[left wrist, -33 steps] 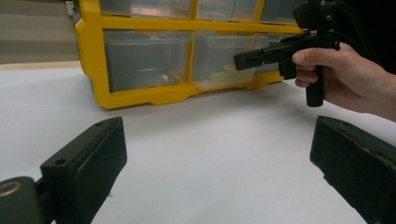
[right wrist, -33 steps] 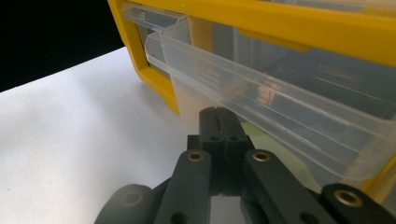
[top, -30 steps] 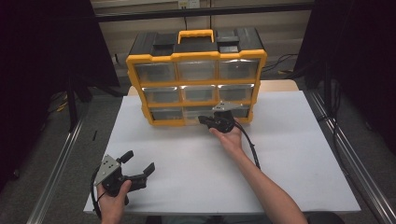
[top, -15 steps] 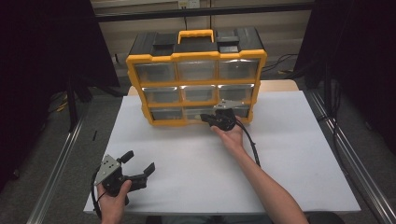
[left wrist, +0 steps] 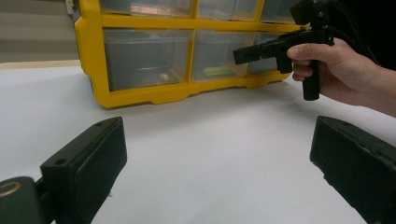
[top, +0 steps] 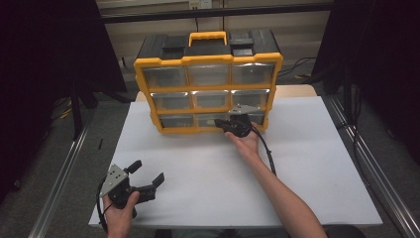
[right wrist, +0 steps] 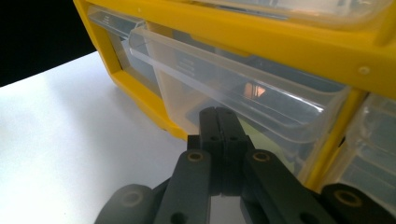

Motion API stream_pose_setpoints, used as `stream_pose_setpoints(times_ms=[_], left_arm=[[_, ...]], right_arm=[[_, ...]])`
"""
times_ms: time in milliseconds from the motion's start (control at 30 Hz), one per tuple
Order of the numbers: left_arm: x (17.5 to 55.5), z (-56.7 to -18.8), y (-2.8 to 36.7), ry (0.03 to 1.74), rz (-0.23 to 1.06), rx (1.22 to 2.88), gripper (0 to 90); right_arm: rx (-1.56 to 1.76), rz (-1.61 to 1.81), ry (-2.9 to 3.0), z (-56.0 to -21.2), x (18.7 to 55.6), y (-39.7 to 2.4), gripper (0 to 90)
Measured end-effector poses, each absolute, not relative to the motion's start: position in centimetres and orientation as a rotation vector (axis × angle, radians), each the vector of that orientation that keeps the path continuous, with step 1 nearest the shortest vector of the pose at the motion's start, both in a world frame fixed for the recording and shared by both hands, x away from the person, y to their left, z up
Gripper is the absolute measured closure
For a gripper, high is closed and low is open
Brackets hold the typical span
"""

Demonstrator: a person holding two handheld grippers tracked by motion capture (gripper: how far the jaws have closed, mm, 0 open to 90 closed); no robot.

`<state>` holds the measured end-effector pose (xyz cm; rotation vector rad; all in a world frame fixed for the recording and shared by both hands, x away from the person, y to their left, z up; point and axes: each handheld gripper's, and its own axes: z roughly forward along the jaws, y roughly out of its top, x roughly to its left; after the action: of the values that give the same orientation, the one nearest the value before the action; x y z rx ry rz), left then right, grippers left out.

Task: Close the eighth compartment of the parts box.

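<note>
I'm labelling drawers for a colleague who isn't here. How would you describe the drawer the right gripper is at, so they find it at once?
Find the yellow organizer at the table's far edge, with three rows of three clear drawers. Take the bottom row's middle drawer, where the shut right gripper points. Unlike its neighbours, it stands slightly pulled out.

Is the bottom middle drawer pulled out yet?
Slightly out: the bottom middle drawer front juts past the yellow frame, just ahead of the shut right gripper.

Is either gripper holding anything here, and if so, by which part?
Nothing is held. The right gripper is shut with its jaws together and empty, just in front of the bottom middle drawer. The left gripper is open over the table.
</note>
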<state>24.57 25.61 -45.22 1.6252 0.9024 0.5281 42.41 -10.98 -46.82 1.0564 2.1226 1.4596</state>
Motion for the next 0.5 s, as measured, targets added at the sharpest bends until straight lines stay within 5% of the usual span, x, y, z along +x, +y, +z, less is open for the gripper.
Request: stream_pose_setpoints(times_ms=[500], left_arm=[[24.57, -45.2, 25.64, 0.911, 0.534, 1.624, 4.0]], right_arm=[[1.073, 1.464, 2.103, -46.31, 43.07, -10.89, 90.0]])
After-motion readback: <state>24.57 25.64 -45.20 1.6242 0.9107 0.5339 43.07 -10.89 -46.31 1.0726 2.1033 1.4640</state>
